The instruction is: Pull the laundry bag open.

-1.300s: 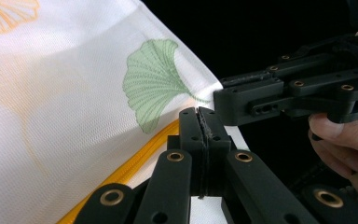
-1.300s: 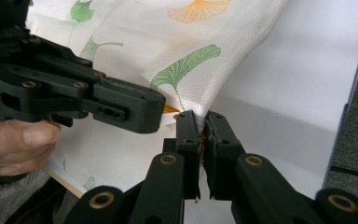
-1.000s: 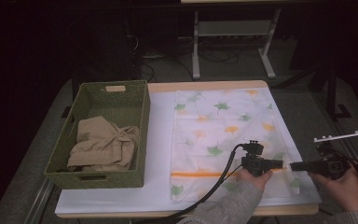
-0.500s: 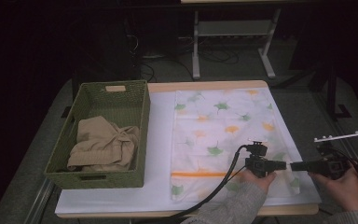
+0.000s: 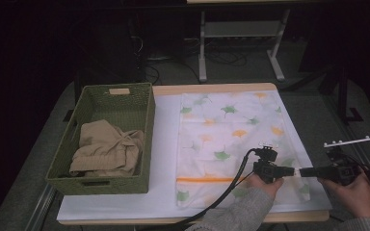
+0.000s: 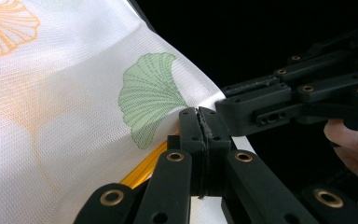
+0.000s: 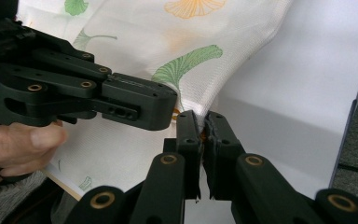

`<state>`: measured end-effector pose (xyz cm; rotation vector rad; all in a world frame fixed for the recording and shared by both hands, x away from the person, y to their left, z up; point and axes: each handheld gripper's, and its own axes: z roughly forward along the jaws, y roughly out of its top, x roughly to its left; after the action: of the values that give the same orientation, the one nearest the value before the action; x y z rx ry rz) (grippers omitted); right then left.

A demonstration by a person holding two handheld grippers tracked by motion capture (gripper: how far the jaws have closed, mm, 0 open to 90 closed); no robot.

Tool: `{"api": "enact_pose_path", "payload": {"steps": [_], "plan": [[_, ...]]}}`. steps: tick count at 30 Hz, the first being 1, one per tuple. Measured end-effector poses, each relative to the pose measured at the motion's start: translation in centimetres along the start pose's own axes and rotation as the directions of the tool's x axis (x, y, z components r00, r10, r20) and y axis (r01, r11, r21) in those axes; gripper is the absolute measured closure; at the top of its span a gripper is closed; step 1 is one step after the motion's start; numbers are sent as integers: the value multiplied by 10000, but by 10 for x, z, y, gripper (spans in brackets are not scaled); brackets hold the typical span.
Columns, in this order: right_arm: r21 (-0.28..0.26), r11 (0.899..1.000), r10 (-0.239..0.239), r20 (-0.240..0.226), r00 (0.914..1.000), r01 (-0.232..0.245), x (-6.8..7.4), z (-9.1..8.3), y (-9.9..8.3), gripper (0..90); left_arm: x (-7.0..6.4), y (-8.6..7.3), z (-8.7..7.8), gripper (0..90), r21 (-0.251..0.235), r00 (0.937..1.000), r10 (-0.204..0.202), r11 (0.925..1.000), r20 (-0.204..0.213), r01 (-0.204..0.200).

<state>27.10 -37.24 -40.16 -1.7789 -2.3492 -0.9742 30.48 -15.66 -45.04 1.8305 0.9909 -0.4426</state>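
1. My gripper views showed my left gripper (image 6: 200,135) and right gripper (image 7: 201,133) both pinching the mesh bag (image 5: 231,139) at its near right corner; the high view showed it lying flat on the table (image 5: 164,144).
2. It looked white, leaf-printed, with an orange zipper (image 5: 207,179).
3. A green basket (image 5: 103,139) holding tan cloth (image 5: 106,149) stood well to the left.

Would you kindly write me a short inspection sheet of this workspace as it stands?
Surface: white table top, wooden edge.
Job's things: leaf-print mesh bag lying flat, orange zipper near the person's side; its right edge is pinched and lifted.
Clutter: green woven basket holding beige cloth.
Grippers: left claw and right claw both shut on the bag's edge, tips close together.
Cables: black cable trails from the left claw over the bag.
Surroundings: dark room, metal stand behind.
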Motion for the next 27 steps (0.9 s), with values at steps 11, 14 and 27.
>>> {"api": "enact_pose_path", "payload": {"steps": [11, 14, 27], "plan": [[-43, 9998, 178, -109, 9998, -179, -6, 1, -2, 849, 2, -1, -5, 899, 245, 9997, 171, 9996, -183, -166], [-47, 9997, 246, -111, 9996, -246, -7, 2, -3, 849, 4, -2, -8, 899, 270, 9996, 158, 9995, -237, -152], [-172, 9996, 218, -95, 9997, -220, -11, 2, -4, 849, 12, -5, -27, 899, 324, 9996, 147, 9994, -246, -139]]}}
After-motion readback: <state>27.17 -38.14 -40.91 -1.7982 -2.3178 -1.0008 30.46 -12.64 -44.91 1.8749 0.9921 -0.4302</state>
